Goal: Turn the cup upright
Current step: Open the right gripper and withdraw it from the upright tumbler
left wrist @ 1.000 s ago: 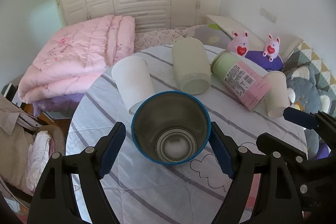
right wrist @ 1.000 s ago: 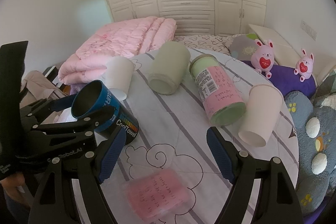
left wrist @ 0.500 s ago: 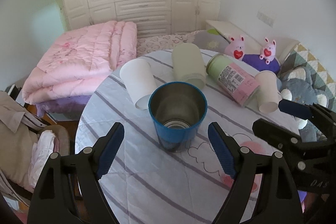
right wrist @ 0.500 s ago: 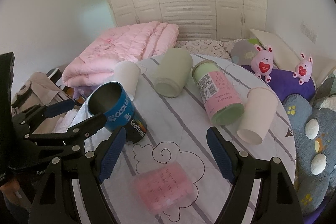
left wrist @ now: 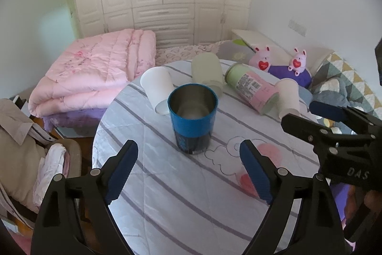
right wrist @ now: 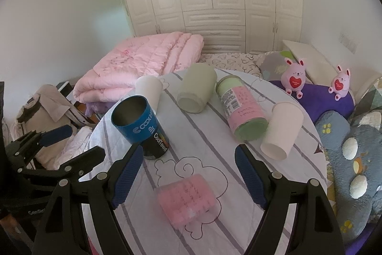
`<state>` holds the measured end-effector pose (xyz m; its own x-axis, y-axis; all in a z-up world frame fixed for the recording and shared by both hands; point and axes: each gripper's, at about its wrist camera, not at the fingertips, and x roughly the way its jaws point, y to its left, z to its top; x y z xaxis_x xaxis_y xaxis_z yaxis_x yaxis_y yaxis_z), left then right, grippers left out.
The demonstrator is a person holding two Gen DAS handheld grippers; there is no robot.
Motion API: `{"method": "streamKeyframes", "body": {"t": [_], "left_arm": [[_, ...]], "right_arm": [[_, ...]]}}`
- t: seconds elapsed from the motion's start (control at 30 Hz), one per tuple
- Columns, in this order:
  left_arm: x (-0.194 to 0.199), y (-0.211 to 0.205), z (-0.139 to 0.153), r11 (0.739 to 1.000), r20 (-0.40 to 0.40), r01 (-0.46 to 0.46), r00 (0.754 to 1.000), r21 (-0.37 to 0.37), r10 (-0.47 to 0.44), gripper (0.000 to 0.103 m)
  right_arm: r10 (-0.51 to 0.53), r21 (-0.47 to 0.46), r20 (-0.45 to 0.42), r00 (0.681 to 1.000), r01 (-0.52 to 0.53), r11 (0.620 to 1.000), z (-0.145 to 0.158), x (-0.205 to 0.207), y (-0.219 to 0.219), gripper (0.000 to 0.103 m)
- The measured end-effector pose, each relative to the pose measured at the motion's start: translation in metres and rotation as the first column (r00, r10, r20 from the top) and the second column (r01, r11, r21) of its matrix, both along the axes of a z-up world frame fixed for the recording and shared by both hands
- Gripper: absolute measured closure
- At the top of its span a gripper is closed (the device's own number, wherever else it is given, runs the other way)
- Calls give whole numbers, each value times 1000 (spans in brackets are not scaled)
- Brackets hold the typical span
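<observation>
A blue metal cup [left wrist: 193, 118] stands upright, mouth up, on the round table [left wrist: 167, 183]; it also shows in the right wrist view [right wrist: 139, 127]. My left gripper [left wrist: 188, 171] is open and empty, drawn back from the cup. My right gripper [right wrist: 188, 173] is open and empty above a pink cup [right wrist: 187, 198] lying on its side. Other cups lie on their sides: a white one [left wrist: 157, 89], a pale green one [left wrist: 207, 73], a green-and-pink labelled one [left wrist: 252, 87] and a white one [right wrist: 283, 129] at the right.
The table wears a white cloth with grey stripes. A folded pink quilt [left wrist: 95, 75] lies on the bed behind. Two pink plush rabbits [right wrist: 294, 77] sit on a purple cushion at the right. A chair with clothes [left wrist: 21, 147] stands at the table's left edge.
My left gripper has let go of the blue cup and backed away; the cup now stands upright on the table. The right gripper has barely moved.
</observation>
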<state>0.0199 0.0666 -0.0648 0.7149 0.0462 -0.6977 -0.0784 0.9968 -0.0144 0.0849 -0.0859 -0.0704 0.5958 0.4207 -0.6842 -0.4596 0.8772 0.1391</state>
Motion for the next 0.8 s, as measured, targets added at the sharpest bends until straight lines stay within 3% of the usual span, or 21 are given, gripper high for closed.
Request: {"method": "streamKeyframes", "body": {"t": [0.43,0.8], "left_arm": [[-35,-33,21,997,87,47,995,61,-52,2],[-58,-63,30,987,215,75,971,143,-105,0]], "right_arm": [[-10,16,113,994,8,1000,29,-41,-21,23],[-89,49,271,958,79,996,41,-70,-45,23]]}}
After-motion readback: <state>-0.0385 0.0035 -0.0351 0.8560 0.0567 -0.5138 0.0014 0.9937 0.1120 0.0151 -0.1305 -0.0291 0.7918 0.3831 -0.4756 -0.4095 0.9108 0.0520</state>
